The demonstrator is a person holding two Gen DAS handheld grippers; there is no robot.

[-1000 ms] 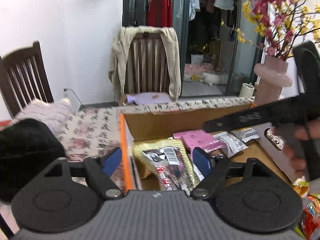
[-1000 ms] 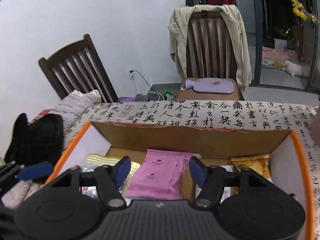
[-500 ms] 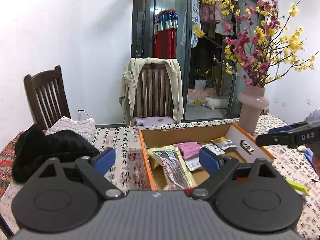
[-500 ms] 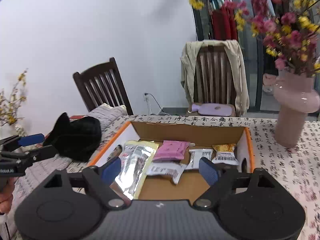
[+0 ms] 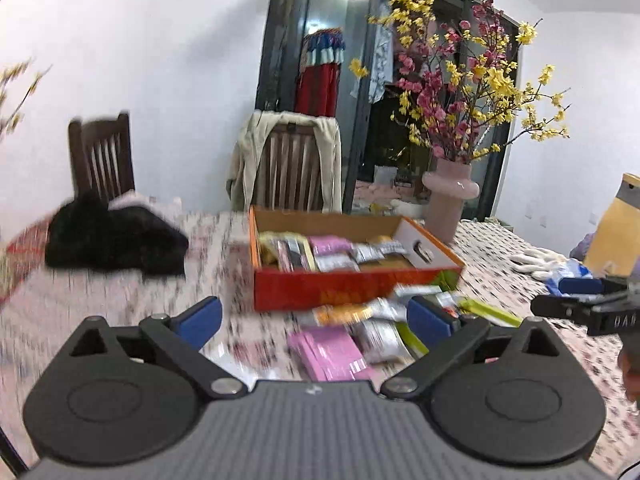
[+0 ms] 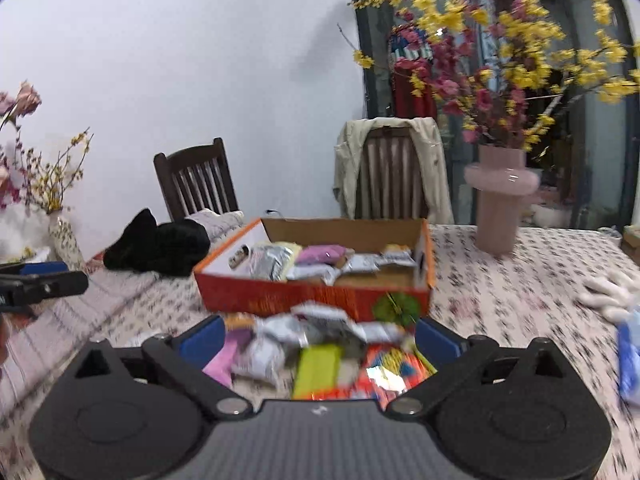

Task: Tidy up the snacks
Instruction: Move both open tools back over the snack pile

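An orange cardboard box (image 5: 352, 284) (image 6: 312, 294) stands on the patterned tablecloth with several snack packets lying inside, among them a pink packet (image 5: 330, 245) (image 6: 320, 254). A loose pile of snacks (image 5: 360, 332) (image 6: 320, 344) lies in front of the box, including a pink packet (image 5: 332, 352) and a green packet (image 6: 318, 366). My left gripper (image 5: 314, 316) hovers back from the box above the pile, its jaws opening with nothing gripped. My right gripper (image 6: 319, 338) does the same, jaws opening and wide, holding nothing. Each gripper shows at the edge of the other's view.
A pink vase (image 5: 450, 200) (image 6: 500, 208) of flowers stands right of the box. A black garment (image 5: 116, 240) (image 6: 160, 246) lies to the left. White gloves (image 5: 536, 260) (image 6: 608, 292) lie at the right. Two wooden chairs stand behind the table.
Both grippers have pulled back from inside the box toward the near side and their jaws have widened. The loose snack pile in front of the box has come into view.
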